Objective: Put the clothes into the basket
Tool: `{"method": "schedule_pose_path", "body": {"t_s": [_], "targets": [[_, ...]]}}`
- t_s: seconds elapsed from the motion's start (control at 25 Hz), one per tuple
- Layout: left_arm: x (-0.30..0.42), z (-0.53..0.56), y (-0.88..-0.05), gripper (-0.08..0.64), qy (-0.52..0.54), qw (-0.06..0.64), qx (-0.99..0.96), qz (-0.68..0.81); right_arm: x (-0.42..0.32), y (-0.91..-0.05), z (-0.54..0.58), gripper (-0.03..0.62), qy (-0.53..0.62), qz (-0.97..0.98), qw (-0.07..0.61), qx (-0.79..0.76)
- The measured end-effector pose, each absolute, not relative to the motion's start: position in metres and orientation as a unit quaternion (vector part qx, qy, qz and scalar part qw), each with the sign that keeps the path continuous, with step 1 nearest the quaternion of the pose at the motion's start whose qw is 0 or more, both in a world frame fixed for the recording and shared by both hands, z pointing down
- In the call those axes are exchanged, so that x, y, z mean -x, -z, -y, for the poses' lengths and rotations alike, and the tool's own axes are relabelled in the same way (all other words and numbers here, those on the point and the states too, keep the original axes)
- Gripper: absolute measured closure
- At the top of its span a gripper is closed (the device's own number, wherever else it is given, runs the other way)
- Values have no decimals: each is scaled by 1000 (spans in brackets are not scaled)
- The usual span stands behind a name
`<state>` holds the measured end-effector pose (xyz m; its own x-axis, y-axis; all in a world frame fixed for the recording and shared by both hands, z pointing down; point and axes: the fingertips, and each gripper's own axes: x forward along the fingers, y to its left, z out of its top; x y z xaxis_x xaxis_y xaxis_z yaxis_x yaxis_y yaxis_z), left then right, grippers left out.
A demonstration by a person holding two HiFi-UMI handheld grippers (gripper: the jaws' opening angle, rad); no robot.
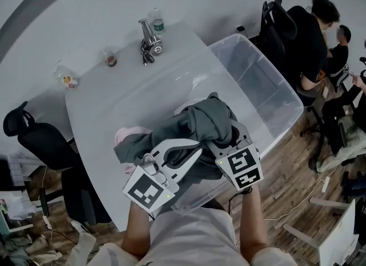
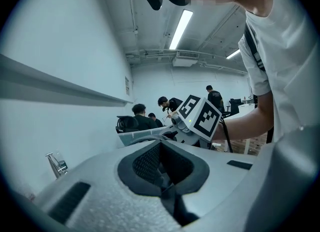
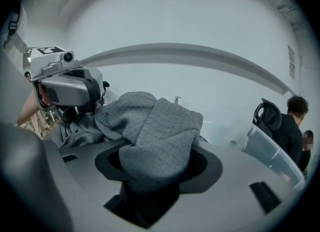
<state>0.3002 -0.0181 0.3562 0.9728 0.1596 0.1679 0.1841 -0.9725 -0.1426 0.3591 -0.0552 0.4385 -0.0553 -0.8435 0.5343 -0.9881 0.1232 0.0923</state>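
A grey knitted garment (image 1: 200, 122) hangs bunched over the near part of the white table (image 1: 114, 99), beside the clear plastic basket (image 1: 286, 96) on its right. My right gripper (image 1: 224, 140) is shut on it; in the right gripper view the garment (image 3: 155, 136) fills the jaws of the right gripper (image 3: 152, 176) and spills over them. My left gripper (image 1: 199, 150) has its tips together at the garment's lower edge. In the left gripper view, a dark fold sits in the closed seam of the left gripper (image 2: 167, 186). A pink garment (image 1: 128, 135) lies on the table, left of the grey one.
A metal stand with keys (image 1: 150, 42), a bottle (image 1: 156, 22) and a small cup (image 1: 111, 60) stand at the table's far side. A black office chair (image 1: 40, 145) is at the left. People (image 1: 311, 36) sit on chairs beyond the basket.
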Motion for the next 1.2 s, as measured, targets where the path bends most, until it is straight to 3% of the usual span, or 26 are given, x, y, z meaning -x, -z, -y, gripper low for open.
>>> {"method": "schedule_pose_path", "body": {"t_s": [0.88,1.2], "targets": [[-305,32,-378,555,107,46,989,87,-348,-500,56,337,-207,704,386,-559],[-306,31,-387,555,126,50,986,95,-349,-503,57,340,-161,695,441,-545]]}}
